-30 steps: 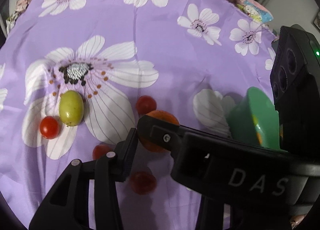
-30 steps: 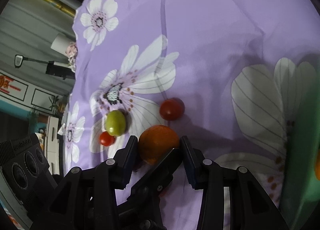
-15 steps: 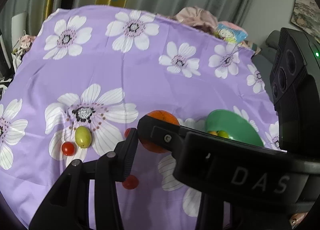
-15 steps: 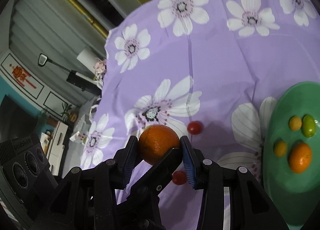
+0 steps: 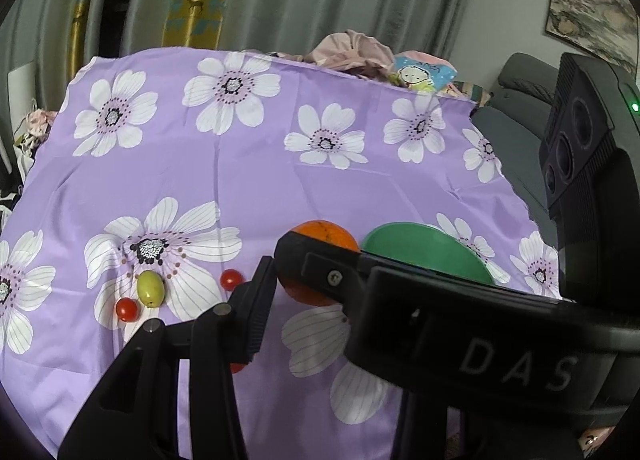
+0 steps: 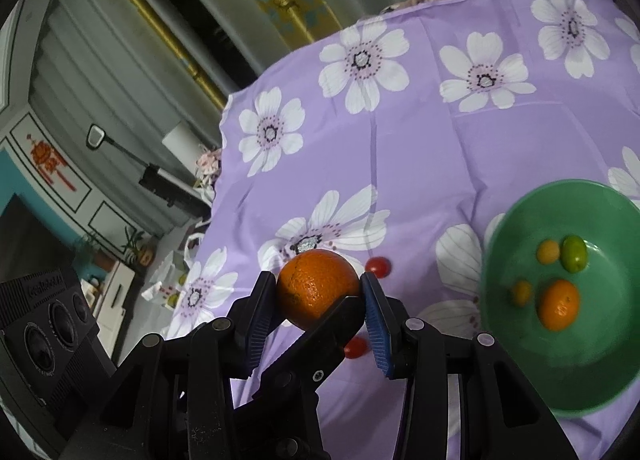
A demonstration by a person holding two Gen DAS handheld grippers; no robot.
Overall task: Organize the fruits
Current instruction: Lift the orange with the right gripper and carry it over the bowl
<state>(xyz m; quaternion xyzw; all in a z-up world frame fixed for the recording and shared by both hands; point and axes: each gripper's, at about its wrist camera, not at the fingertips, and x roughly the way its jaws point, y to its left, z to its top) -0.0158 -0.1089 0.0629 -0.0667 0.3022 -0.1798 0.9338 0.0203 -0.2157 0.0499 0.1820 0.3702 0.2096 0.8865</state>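
Orange (image 6: 318, 284) between tool (image 6: 320, 300) pads

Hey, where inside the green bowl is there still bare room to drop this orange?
The green bowl is bare along its near side, below the big orange fruit, and along its right side. The far left part is crowded: two small yellow fruits and a green one lie there.

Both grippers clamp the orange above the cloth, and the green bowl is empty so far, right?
Not empty. The right wrist view shows the green bowl already holding four fruits: an orange one, two small yellow ones and a green one. The rest stands: both grippers, left and right, clamp the orange above the cloth.
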